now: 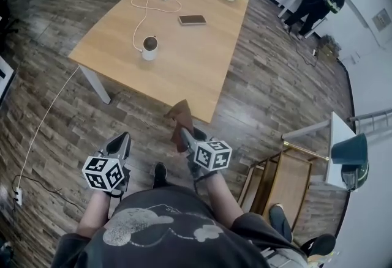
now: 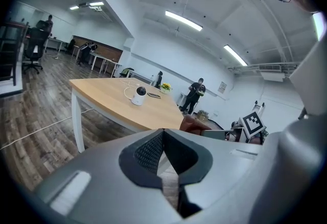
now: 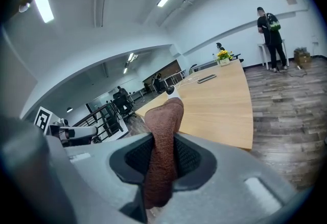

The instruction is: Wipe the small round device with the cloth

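Right tool [image 3: 162, 155] clamps the brown cloth [image 3: 164, 126], half hiding the round device [image 3: 172, 89]; left tool [image 2: 162, 152] closed, empty.

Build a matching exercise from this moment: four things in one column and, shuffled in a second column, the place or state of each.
Things
1. cloth
2. small round device
3. phone
4. left gripper

Places or states
A. lies flat on the table
B. jaws together, nothing between them
C. clamped in the right gripper, off the table
D. stands upright on the table, a white cable running to it

Pairs: 1-C, 2-D, 3-A, 4-B
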Demonstrator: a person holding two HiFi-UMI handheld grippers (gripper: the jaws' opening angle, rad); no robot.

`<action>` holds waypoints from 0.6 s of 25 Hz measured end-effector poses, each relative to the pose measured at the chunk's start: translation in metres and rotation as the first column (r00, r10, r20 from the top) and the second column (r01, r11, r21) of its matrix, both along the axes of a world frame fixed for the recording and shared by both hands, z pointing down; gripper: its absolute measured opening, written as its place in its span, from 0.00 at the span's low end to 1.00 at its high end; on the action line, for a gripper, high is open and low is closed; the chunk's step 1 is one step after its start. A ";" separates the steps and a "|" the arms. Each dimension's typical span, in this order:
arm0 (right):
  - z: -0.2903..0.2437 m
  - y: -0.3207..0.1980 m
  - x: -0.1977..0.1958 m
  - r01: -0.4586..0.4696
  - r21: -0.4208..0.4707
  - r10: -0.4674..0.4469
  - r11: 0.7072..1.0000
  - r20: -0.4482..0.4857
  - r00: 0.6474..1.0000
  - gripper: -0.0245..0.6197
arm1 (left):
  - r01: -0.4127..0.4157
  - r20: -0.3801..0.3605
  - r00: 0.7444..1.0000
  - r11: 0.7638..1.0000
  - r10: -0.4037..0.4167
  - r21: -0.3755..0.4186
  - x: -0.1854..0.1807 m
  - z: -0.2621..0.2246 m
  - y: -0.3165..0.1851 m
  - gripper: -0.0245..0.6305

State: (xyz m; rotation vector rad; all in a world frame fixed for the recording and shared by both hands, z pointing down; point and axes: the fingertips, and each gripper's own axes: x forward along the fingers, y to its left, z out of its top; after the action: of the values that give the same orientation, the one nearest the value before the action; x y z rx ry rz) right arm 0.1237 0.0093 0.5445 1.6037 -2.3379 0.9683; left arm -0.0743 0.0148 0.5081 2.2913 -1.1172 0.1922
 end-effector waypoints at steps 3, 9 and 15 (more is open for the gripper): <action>0.002 -0.015 0.011 0.018 -0.002 -0.018 1.000 0.005 1.000 0.15 | 0.014 0.004 1.000 1.000 -0.014 0.004 0.012 -0.001 -0.018 0.07; 0.002 -0.042 0.025 0.042 -0.004 -0.042 0.999 0.005 0.999 0.15 | 0.035 0.010 0.999 0.999 -0.035 0.009 0.032 -0.004 -0.042 0.07; 0.007 -0.059 0.023 0.051 -0.016 -0.051 0.999 0.021 0.998 0.15 | 0.031 0.032 0.999 1.000 -0.031 0.001 0.037 -0.003 -0.064 0.07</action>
State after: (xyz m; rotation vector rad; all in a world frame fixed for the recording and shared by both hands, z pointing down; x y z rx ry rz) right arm 0.1467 -0.0500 0.5513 1.5276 -2.3660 0.9950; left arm -0.0371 -0.0491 0.5052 2.2773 -1.1682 0.2171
